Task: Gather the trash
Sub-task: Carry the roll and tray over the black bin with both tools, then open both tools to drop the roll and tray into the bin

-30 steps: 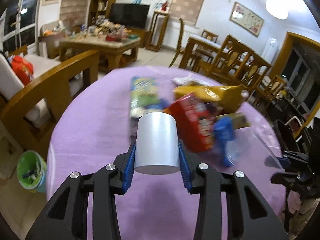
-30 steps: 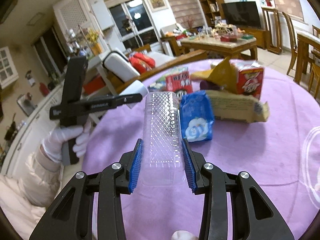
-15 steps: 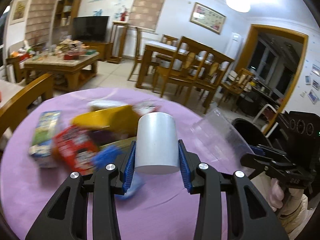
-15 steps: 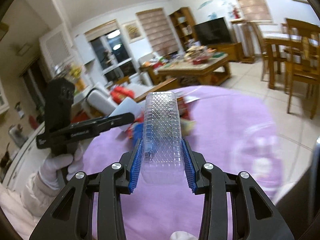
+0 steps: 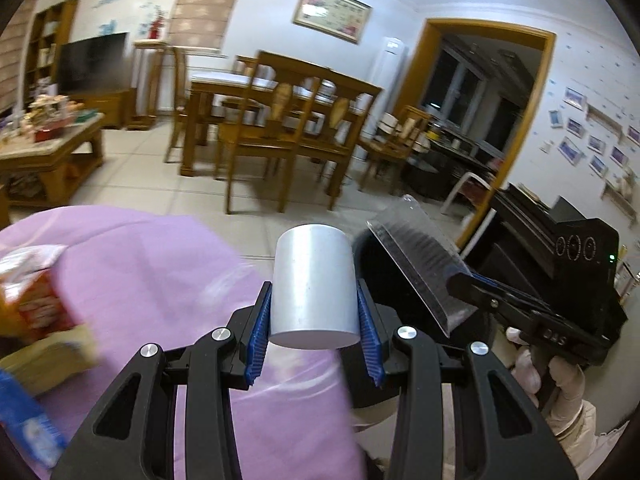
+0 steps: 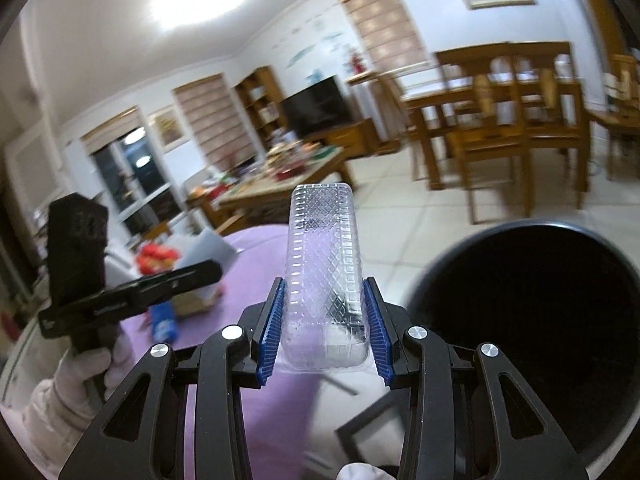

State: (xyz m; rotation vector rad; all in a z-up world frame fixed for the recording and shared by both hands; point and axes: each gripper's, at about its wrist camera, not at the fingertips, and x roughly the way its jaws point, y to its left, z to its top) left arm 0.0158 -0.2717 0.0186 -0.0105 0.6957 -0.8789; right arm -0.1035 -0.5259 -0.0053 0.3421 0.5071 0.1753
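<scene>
A round table under a lilac-purple cloth [image 5: 132, 264] fills the lower left of the left wrist view, with blurred snack packaging, a red box [image 5: 38, 308] among it, lying at its left edge. Beside the table's rim stands a round black trash bin [image 6: 536, 320], its dark mouth open to the right wrist camera. The right gripper [image 6: 324, 320] clamps a clear, diamond-embossed plastic tray [image 6: 324, 272] between its blue pads, the tray standing up just left of the bin's rim. The left gripper [image 5: 314, 318] is closed on a plain silver-grey cylindrical cup [image 5: 314, 286], held over the table's edge near the bin.
</scene>
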